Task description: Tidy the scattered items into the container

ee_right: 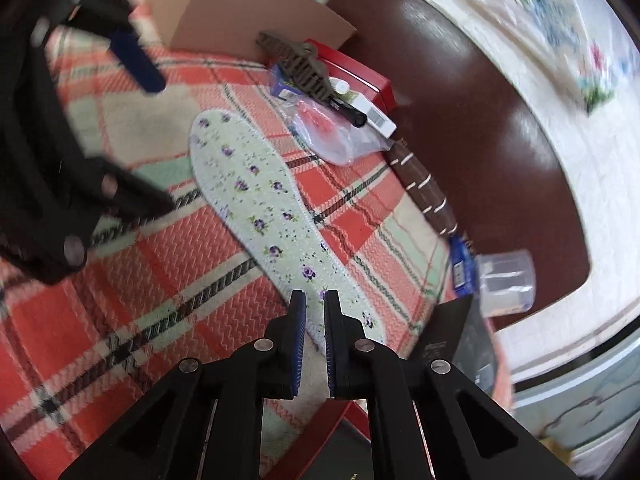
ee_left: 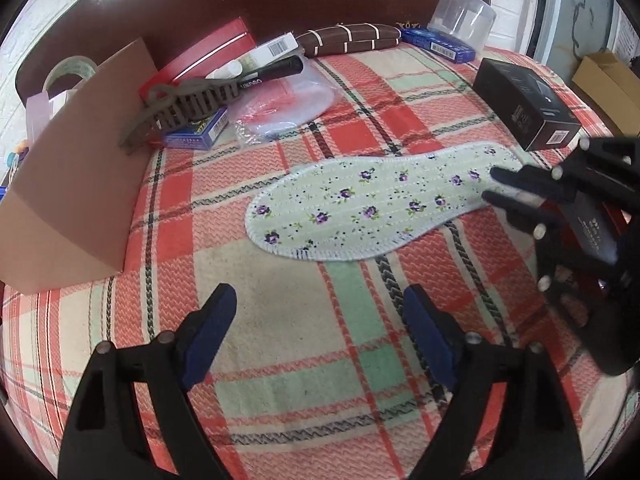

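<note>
My left tool (ee_left: 320,320) hangs spread wide over the red, green and cream plaid cloth (ee_left: 280,380) on the tabletop, nothing between its blue pads. My right tool (ee_right: 315,300) is clenched down to a narrow slit over the heel edge of the pale green floral fabric insole (ee_left: 360,208); whether it pinches that edge I cannot tell. The insole lies flat mid-cloth, well apart from the brown cardboard box (ee_left: 76,184) at the far left.

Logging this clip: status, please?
Left gripper open, empty. Right gripper shut at floral insole heel; grip unclear. Cardboard box far left; path clear.
</note>
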### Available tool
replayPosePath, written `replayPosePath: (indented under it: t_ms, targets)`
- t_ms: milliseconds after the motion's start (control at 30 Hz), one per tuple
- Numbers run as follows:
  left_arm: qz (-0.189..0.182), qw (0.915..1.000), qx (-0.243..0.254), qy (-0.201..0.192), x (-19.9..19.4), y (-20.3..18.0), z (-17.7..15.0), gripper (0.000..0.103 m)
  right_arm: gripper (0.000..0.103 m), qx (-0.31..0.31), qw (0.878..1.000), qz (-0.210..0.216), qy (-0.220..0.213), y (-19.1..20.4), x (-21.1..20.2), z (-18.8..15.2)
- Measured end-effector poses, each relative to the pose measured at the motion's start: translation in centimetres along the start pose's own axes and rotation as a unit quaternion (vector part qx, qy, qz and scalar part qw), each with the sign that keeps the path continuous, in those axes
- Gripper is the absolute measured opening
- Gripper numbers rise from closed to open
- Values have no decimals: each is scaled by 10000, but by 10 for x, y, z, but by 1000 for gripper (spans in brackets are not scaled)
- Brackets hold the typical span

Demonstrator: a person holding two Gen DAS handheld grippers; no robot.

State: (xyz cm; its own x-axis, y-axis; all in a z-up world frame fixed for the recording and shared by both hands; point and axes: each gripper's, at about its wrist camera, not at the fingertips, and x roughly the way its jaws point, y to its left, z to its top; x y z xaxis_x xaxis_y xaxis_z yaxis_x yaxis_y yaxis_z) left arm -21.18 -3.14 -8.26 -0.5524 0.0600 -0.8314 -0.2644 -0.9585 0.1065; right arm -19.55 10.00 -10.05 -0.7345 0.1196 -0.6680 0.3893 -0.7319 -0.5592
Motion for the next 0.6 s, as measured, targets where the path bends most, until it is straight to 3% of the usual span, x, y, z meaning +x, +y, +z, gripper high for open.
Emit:
replayPosePath:
  t_ms: [200, 267, 300, 367, 500, 600]
  targets:
    - [57, 9997, 233, -89, 2, -7, -3, 86, 8, 141, 9998, -33, -119, -18, -2, 16]
    - [-57, 9998, 169, -73, 3, -6, -1, 86, 22, 520, 9965, 651, -1, -28, 1, 19]
    - [-69, 9998, 162, -81, 3, -5, -1, 86, 29, 771, 9893, 1238, 99, -35, 5, 20]
    - [-74, 9997, 206, -120, 3, -6, -2, 86, 56, 1134, 9732, 1987, 230, -50, 13, 21]
    - [104, 9984, 442, -328, -6, -8, -4, 86, 58, 1342, 9699, 2019, 209, -74, 17, 22]
    - [213, 9971, 575, -450, -10, -10, 0, 86, 58, 1588, 9631, 2128, 444, -92, 28, 18]
